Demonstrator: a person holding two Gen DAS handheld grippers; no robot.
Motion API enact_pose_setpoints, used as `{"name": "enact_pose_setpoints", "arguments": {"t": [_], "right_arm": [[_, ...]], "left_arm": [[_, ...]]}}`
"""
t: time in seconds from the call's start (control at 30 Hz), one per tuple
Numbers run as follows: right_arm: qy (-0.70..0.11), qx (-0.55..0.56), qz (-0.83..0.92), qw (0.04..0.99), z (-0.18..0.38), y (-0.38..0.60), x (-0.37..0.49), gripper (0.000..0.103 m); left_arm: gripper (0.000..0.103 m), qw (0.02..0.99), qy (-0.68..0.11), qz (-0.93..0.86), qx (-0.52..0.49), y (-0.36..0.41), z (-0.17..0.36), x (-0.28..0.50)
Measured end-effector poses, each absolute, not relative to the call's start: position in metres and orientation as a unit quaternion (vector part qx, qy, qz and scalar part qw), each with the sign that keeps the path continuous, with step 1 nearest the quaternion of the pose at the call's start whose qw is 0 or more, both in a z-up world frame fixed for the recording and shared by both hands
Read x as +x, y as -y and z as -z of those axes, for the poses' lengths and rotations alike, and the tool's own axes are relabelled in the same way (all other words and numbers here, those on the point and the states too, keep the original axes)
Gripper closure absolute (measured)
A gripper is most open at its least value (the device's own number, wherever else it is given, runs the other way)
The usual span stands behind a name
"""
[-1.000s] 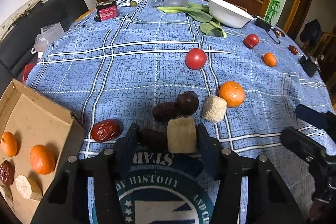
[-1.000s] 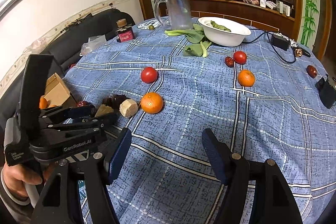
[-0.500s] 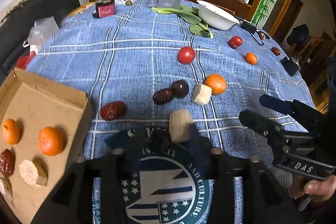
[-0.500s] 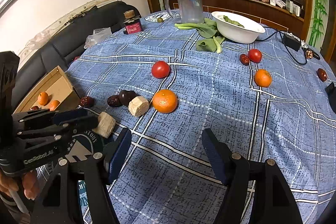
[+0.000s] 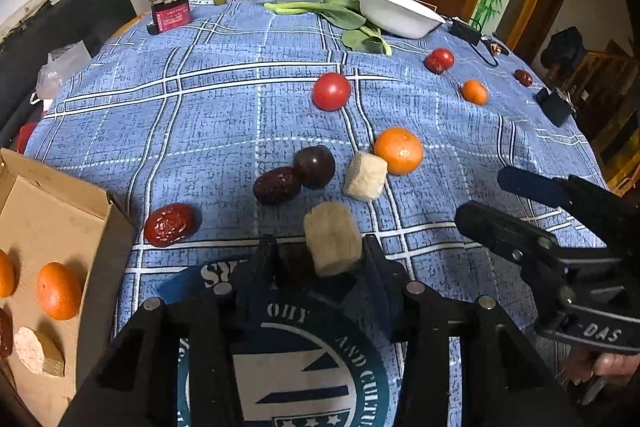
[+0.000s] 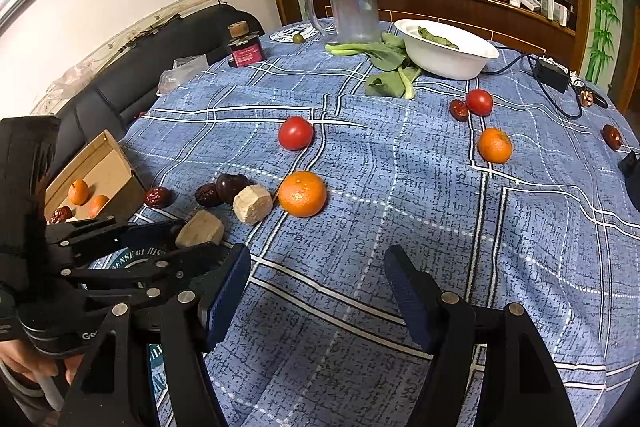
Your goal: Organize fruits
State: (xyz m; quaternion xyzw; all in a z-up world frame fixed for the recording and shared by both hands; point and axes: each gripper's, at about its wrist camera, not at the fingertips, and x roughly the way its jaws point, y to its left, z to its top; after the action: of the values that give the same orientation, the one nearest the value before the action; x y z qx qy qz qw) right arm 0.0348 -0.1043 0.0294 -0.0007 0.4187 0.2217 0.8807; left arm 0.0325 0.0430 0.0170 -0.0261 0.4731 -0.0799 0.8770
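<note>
Beside the left tool (image 6: 188, 239) closing on the beige chunk (image 6: 200, 229), the right tool (image 6: 316, 291) gapes empty.

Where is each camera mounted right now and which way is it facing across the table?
Left wrist: rides the left tongs, looking down and forward over the blue tablecloth; its jaws are closing around a tan chunk; cardboard box at left, right tongs at right.
Right wrist: rides the right tongs, open and empty, facing the white bowl; the left tongs and a hand show at left.
Shared: the chunk, box, big orange, tomato, bowl.
</note>
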Motion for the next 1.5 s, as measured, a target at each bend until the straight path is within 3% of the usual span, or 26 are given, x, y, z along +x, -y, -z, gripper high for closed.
{"name": "enact_pose_setpoints", "arguments": {"t": [0.33,0.53,0.73,0.97,1.03,1.1,1.23,1.5], "right_arm": [[-0.416,-0.015,-0.216,0.883,-0.030,0.094,0.054,0.029],[-0.429,-0.043,-0.206,0.878,-0.021,0.084,0.062,0.029],[-0.430,-0.040,-0.204,0.878,-0.023,0.089,0.057,0.029],[-0.431,-0.051,-0.216,0.875,-0.023,0.085,0.039,0.029],[-0.430,-0.051,-0.220,0.874,-0.024,0.084,0.035,0.029],[-0.429,-0.049,-0.225,0.873,-0.025,0.084,0.032,0.029],[-0.428,-0.053,-0.238,0.870,-0.027,0.079,0.026,0.029],[-0.428,-0.064,-0.245,0.867,-0.027,0.069,0.021,0.029]], "left_arm": [[0.062,0.881,-0.449,0.101,-0.110,-0.081,-0.051,0.018],[0.062,0.853,-0.477,0.124,-0.170,-0.098,-0.051,0.022],[0.062,0.841,-0.504,0.119,-0.156,-0.091,-0.033,0.018],[0.061,0.853,-0.507,0.105,-0.070,-0.065,-0.018,0.004],[0.056,0.854,-0.507,0.105,-0.055,-0.064,-0.019,0.002],[0.044,0.856,-0.503,0.109,-0.046,-0.065,-0.022,-0.003],[0.034,0.861,-0.493,0.119,-0.027,-0.070,-0.030,-0.015],[0.033,0.859,-0.501,0.103,0.011,-0.074,-0.023,-0.015]]}}
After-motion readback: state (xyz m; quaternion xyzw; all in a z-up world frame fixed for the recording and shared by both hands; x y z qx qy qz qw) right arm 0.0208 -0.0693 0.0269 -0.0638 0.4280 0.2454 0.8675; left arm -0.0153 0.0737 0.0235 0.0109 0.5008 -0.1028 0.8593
